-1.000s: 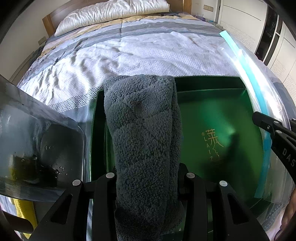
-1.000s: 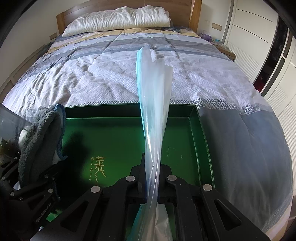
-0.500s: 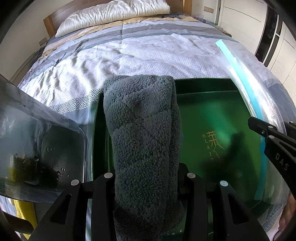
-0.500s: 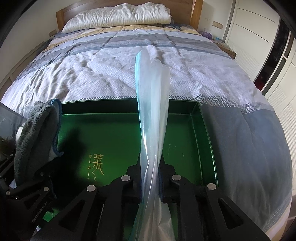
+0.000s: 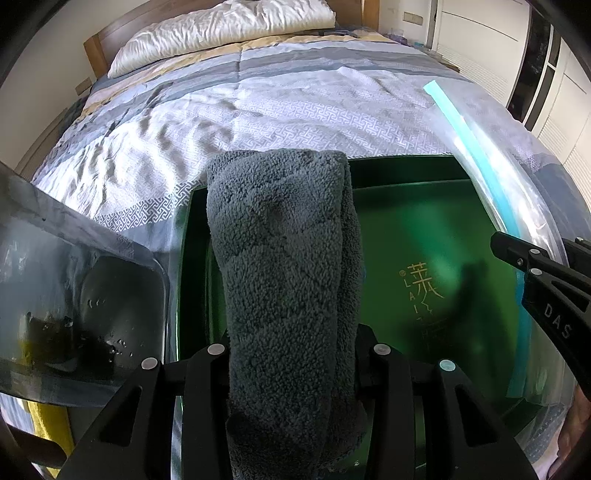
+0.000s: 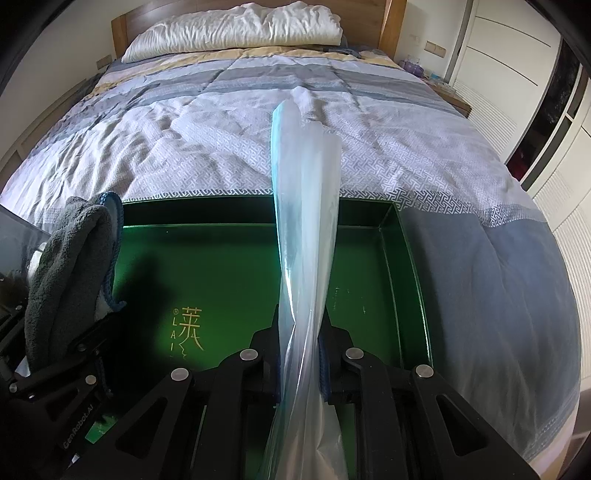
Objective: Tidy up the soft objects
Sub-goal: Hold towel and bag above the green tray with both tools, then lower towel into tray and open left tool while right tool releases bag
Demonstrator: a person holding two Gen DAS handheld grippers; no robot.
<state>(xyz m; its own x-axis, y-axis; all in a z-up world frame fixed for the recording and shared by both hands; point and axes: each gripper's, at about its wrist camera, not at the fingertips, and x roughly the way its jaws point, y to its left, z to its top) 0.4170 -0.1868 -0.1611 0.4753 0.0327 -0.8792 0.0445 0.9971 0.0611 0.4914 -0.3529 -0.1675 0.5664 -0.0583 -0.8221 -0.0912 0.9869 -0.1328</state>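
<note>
Grey towel (image 5: pixel 284 280), green tray (image 6: pixel 406 258) beneath, bag (image 6: pixel 306 221) alongside

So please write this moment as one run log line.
left gripper: holds grey towel | right gripper: holds clear plastic bag | below: green tray

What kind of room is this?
A bedroom, most likely: a made bed with a pillow against a wooden headboard, and white wardrobe doors alongside.
</note>
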